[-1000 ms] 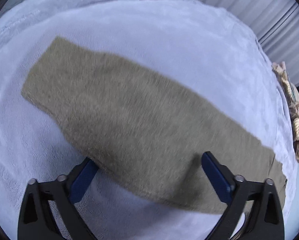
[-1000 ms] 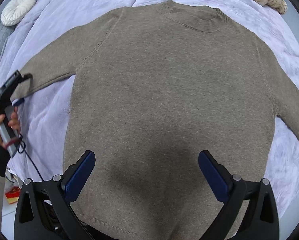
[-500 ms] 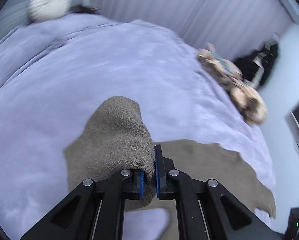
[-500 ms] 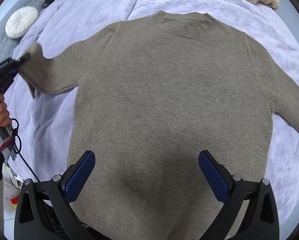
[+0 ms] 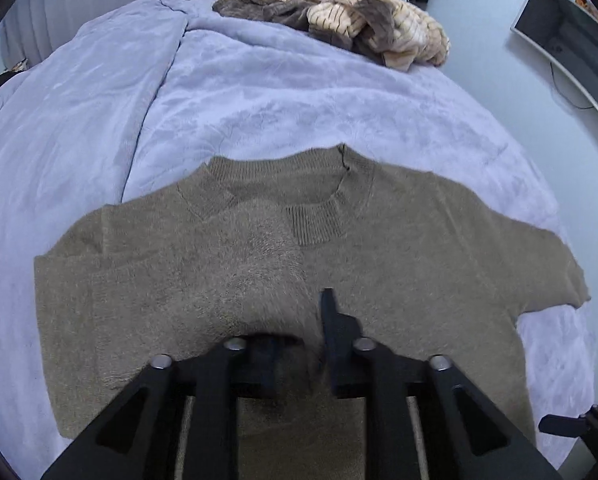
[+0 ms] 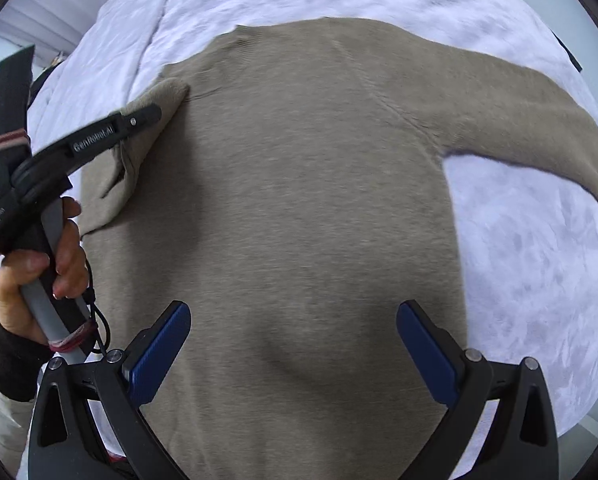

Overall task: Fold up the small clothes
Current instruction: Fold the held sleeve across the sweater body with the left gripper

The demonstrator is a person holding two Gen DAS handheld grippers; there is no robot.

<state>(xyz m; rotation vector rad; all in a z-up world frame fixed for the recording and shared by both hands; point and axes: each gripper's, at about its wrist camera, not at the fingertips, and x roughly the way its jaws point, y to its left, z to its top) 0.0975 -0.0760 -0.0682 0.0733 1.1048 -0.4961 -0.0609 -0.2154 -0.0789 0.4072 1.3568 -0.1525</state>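
Observation:
An olive-brown knitted sweater (image 6: 299,200) lies flat on a lavender blanket, its neck away from me. My left gripper (image 5: 299,344) is shut on the left sleeve's cuff (image 5: 263,256) and holds it folded over the chest, below the collar (image 5: 283,184). In the right wrist view the left gripper (image 6: 155,110) shows at the left with the sleeve (image 6: 155,100) pinched in it. My right gripper (image 6: 293,344) is open and empty over the sweater's lower body. The right sleeve (image 6: 539,120) lies spread out to the right.
The lavender blanket (image 5: 259,92) covers the bed. A pile of striped and brown clothes (image 5: 339,16) lies at the far edge. A monitor (image 5: 567,48) is on the wall at the right. A hand (image 6: 31,264) holds the left gripper's handle.
My left gripper closed on the left sleeve's cuff, lifted it and carried it across onto the sweater's chest. My right gripper stayed open over the lower body.

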